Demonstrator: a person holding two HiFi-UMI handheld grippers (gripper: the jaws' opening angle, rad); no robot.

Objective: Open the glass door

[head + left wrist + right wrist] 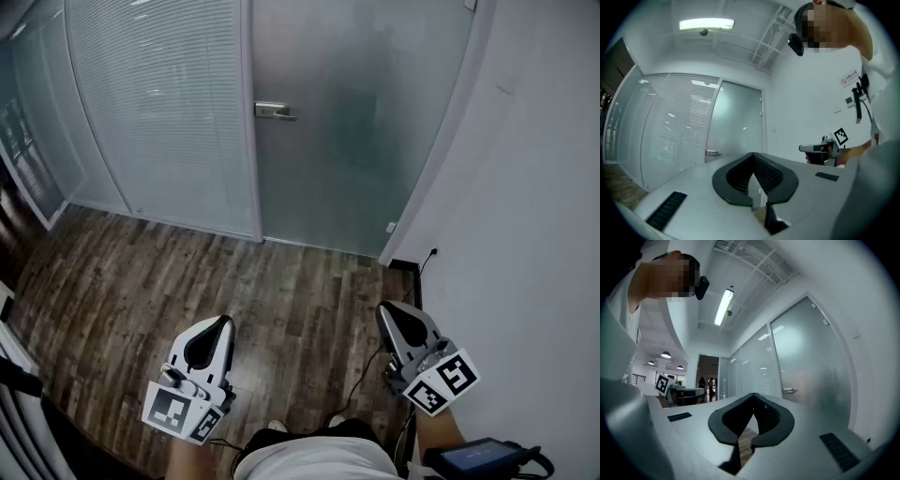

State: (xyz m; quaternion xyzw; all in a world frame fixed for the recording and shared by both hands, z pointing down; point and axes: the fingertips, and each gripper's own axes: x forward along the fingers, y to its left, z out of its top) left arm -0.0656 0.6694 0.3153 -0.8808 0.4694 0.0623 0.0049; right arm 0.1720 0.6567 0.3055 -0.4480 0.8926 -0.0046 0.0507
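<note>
Door (356, 122) of frosted glass stands shut at the far side, between a panel (159, 112) with blinds on its left and the white wall (525, 187) on its right. Wood floor (187, 281) lies before it. Near me, my left hand-held gripper (223, 322) and right hand-held gripper (389, 310) are both clenched on nothing, well apart from the handle (273, 111) at the door's left edge.

Dark wood-plank floor (187, 281), seemingly a thin black cable (362, 377) lying on it, near the white wall (525, 187)
</note>
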